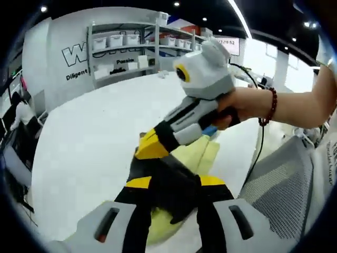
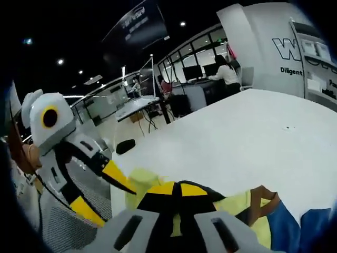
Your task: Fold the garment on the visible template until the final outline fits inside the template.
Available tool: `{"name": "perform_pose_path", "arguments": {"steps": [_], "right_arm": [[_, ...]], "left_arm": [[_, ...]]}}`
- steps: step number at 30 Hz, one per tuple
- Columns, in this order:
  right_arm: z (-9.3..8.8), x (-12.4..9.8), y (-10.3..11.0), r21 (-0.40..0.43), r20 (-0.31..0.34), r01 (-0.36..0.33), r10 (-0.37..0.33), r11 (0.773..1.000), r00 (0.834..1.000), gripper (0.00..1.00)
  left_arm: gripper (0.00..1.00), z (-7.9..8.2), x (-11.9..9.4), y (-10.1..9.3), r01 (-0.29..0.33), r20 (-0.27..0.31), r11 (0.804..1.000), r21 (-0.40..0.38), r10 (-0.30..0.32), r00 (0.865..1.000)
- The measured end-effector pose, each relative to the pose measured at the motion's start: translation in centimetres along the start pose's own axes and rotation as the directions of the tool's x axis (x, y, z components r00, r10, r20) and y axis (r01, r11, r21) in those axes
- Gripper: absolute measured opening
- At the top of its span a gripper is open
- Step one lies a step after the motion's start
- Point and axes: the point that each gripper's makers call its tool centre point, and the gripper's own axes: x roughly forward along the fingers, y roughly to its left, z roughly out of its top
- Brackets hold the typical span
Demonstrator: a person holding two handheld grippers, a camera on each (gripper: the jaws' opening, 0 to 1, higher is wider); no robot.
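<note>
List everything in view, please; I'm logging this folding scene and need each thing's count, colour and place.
garment: one, yellow with blue and brown parts, on the table at the near edge
table: one, white, beneath the garment
shelves: one rack, grey, holding white bins, behind the table
mesh chair: one, grey, beside the table
left gripper: one, black-yellow fingers on the garment
right gripper: one, black-yellow fingers on the garment
hand: one, holding the right gripper

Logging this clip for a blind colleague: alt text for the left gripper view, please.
Both yellow-and-black tongs, the left and the right, meet at a pale yellow cloth garment on a white table; a hand holds the right one.
</note>
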Motion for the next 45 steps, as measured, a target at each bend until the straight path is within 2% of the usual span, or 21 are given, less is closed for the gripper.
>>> {"name": "perform_pose_path", "arguments": {"steps": [2, 4, 8, 9, 11, 14, 15, 17, 20, 22, 26, 29, 31, 32, 34, 35, 36, 39, 42, 45], "right_arm": [[1.1, -0.5, 1.1, -0.031, 0.041, -0.049, 0.051, 0.998, 0.998, 0.00], [1.3, -0.8, 1.6, -0.045, 0.047, -0.065, 0.067, 0.997, 0.997, 0.00], [2.5, -1.8, 2.7, -0.071, 0.088, -0.108, 0.114, 0.992, 0.990, 0.00], [2.8, -2.2, 3.3, -0.079, 0.102, -0.138, 0.146, 0.987, 0.984, 0.00], [2.8, -2.7, 3.6, -0.080, 0.102, -0.168, 0.175, 0.983, 0.979, 0.00], [2.4, -3.1, 4.0, -0.095, 0.077, -0.191, 0.199, 0.977, 0.977, 0.00], [2.3, -3.2, 4.1, -0.099, 0.073, -0.198, 0.205, 0.975, 0.976, 0.00], [2.2, -3.6, 4.8, -0.106, 0.062, -0.232, 0.239, 0.967, 0.969, 0.00], [2.3, -3.8, 5.4, -0.107, 0.063, -0.260, 0.268, 0.960, 0.962, 0.00], [2.2, -3.9, 5.8, -0.114, 0.057, -0.276, 0.284, 0.954, 0.957, 0.00], [2.2, -3.9, 6.4, -0.121, 0.055, -0.298, 0.306, 0.947, 0.950, 0.00], [2.2, -3.9, 6.3, -0.119, 0.059, -0.297, 0.305, 0.948, 0.951, 0.00], [2.6, -3.8, 5.6, -0.111, 0.081, -0.264, 0.274, 0.958, 0.958, 0.00], [2.9, -3.7, 4.8, -0.089, 0.107, -0.229, 0.237, 0.969, 0.965, 0.00], [3.2, -3.6, 3.9, -0.062, 0.130, -0.192, 0.199, 0.979, 0.971, 0.00], [3.4, -3.8, 2.7, -0.057, 0.150, -0.147, 0.154, 0.988, 0.977, 0.00], [3.5, -3.9, 2.1, -0.044, 0.159, -0.128, 0.134, 0.991, 0.978, 0.06], [3.0, -4.7, -0.5, 0.037, 0.170, -0.054, 0.047, 0.998, 0.984, 0.25], [2.4, -5.4, -2.5, 0.045, 0.158, 0.008, -0.015, 0.999, 0.987, 0.30], [2.1, -6.0, -4.3, 0.075, 0.174, 0.061, -0.074, 0.995, 0.982, 0.41]], "left_arm": [[0.31, 0.0, -0.4, 1.7, -0.033, -0.004, 0.999, -0.017, 0.032, 0.999], [0.31, -0.2, -0.7, 3.3, -0.074, -0.015, 0.997, -0.013, 0.074, 0.997], [0.30, -0.3, -0.7, 4.3, -0.086, -0.023, 0.996, 0.005, 0.086, 0.996], [0.30, -0.3, -0.5, 4.3, -0.072, -0.029, 0.997, 0.010, 0.073, 0.997], [0.29, -0.3, 0.1, 3.4, -0.007, -0.047, 0.998, 0.064, 0.010, 0.999], [0.29, 0.6, 0.5, 2.4, 0.056, -0.026, 0.993, 0.106, -0.053, 0.998], [0.30, 0.7, 0.5, 2.3, 0.060, -0.025, 0.992, 0.107, -0.058, 0.998], [0.31, 1.5, 0.6, 1.5, 0.112, -0.004, 0.984, 0.142, -0.113, 0.994], [0.28, 1.9, 0.6, 0.6, 0.166, -0.008, 0.970, 0.179, -0.167, 0.986], [0.24, 1.9, 0.6, 0.3, 0.181, -0.014, 0.967, 0.179, -0.182, 0.983], [0.05, 1.6, 0.8, 0.0, 0.206, -0.031, 0.965, 0.166, -0.203, 0.979], [0.02, 1.5, 0.8, -0.3, 0.225, -0.040, 0.964, 0.144, -0.221, 0.974], [0.02, 1.7, 0.8, 0.2, 0.202, -0.027, 0.969, 0.145, -0.200, 0.979], [0.02, 2.1, 0.9, 0.9, 0.176, -0.012, 0.973, 0.151, -0.177, 0.984], [0.02, 2.4, 0.8, 1.7, 0.146, 0.000, 0.983, 0.113, -0.147, 0.989], [0.02, 2.7, 0.8, 2.2, 0.136, 0.009, 0.985, 0.102, -0.138, 0.990], [0.02, 3.3, 0.6, 3.6, 0.085, 0.037, 0.992, 0.091, -0.089, 0.995], [0.02, 3.7, 0.2, 5.9, 0.017, 0.040, 0.996, 0.085, -0.021, 0.999], [0.02, 4.1, -0.1, 7.5, -0.007, 0.049, 0.998, 0.065, 0.004, 0.999], [0.02, 4.4, -0.3, 8.7, -0.030, 0.060, 0.999, 0.038, 0.028, 0.998]]}}
